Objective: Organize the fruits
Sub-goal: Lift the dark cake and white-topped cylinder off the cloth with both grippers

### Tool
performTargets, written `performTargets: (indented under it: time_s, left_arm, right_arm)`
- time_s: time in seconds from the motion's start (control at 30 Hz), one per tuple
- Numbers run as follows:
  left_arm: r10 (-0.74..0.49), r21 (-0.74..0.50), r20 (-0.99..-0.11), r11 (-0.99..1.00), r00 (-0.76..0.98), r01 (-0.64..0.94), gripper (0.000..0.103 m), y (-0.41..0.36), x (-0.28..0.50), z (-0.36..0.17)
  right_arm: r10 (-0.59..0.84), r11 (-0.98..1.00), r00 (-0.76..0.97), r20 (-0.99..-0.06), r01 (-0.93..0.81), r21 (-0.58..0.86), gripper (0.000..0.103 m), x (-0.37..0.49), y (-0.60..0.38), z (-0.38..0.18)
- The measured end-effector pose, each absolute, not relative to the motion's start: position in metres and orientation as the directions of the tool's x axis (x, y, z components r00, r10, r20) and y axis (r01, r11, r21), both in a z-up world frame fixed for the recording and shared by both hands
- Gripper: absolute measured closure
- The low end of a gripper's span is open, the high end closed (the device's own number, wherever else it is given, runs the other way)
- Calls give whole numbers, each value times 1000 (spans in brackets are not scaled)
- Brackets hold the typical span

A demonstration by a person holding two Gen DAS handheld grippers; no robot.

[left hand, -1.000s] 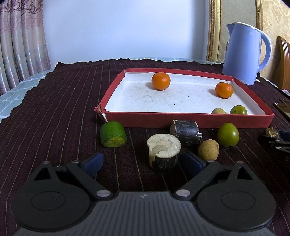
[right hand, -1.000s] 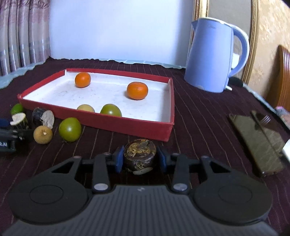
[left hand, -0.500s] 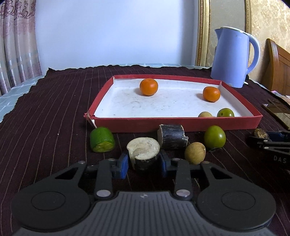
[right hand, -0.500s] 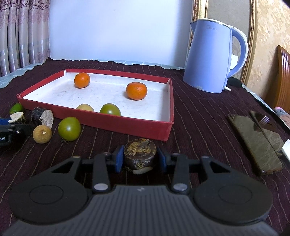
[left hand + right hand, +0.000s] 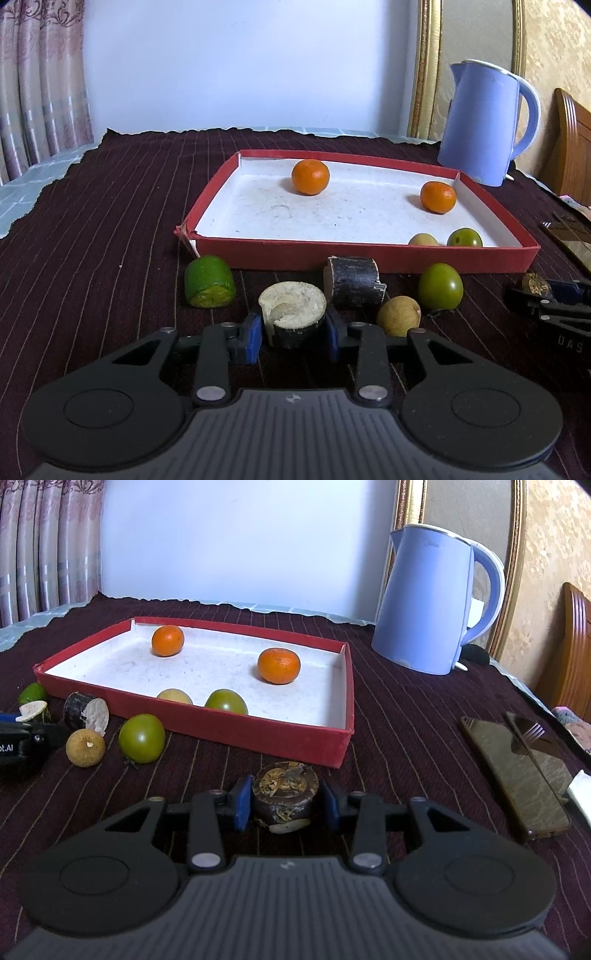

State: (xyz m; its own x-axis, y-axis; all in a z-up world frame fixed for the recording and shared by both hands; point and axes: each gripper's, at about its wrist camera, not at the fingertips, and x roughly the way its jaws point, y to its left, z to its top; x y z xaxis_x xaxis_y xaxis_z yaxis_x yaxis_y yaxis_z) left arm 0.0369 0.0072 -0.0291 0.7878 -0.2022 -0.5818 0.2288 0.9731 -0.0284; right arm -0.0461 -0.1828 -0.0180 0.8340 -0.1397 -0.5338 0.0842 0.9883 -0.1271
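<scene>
My left gripper (image 5: 293,330) is shut on a dark sugarcane stub with a pale cut top (image 5: 292,312), in front of the red tray (image 5: 362,254). My right gripper (image 5: 285,805) is shut on a dark brown round fruit piece (image 5: 285,788) near the tray's front right corner (image 5: 332,744). In the tray lie two oranges (image 5: 310,176) (image 5: 438,192), a yellow fruit (image 5: 423,240) and a green fruit (image 5: 464,238). On the cloth lie a lime half (image 5: 209,282), a second dark stub (image 5: 352,282), a tan fruit (image 5: 399,315) and a green fruit (image 5: 440,286).
A blue kettle (image 5: 428,602) stands behind the tray at the right. A phone and a fork (image 5: 517,764) lie on the cloth at the far right. A dark striped cloth (image 5: 92,240) covers the table; curtains hang at the left.
My left gripper closed on the pale-topped sugarcane stub and lifted slightly with it. My right gripper stays shut on the brown fruit piece and has hardly moved.
</scene>
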Motion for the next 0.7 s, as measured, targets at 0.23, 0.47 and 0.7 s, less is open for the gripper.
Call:
performTargets:
  time_s: [0.23, 0.47, 0.7]
  left_arm:
    - [-211, -45, -576, 973, 790, 227, 70, 11, 35, -29]
    - [-211, -50, -563, 974, 799, 222, 70, 12, 32, -27]
    - [-203, -28, -559, 974, 804, 226, 70, 9, 26, -22]
  right_arm:
    - [-133, 990, 843, -521, 93, -102, 66, -53, -182, -15]
    - [-139, 989, 848, -512, 96, -109, 66, -57, -174, -13]
    - [-125, 991, 853, -506, 80, -110, 66, -57, -163, -8]
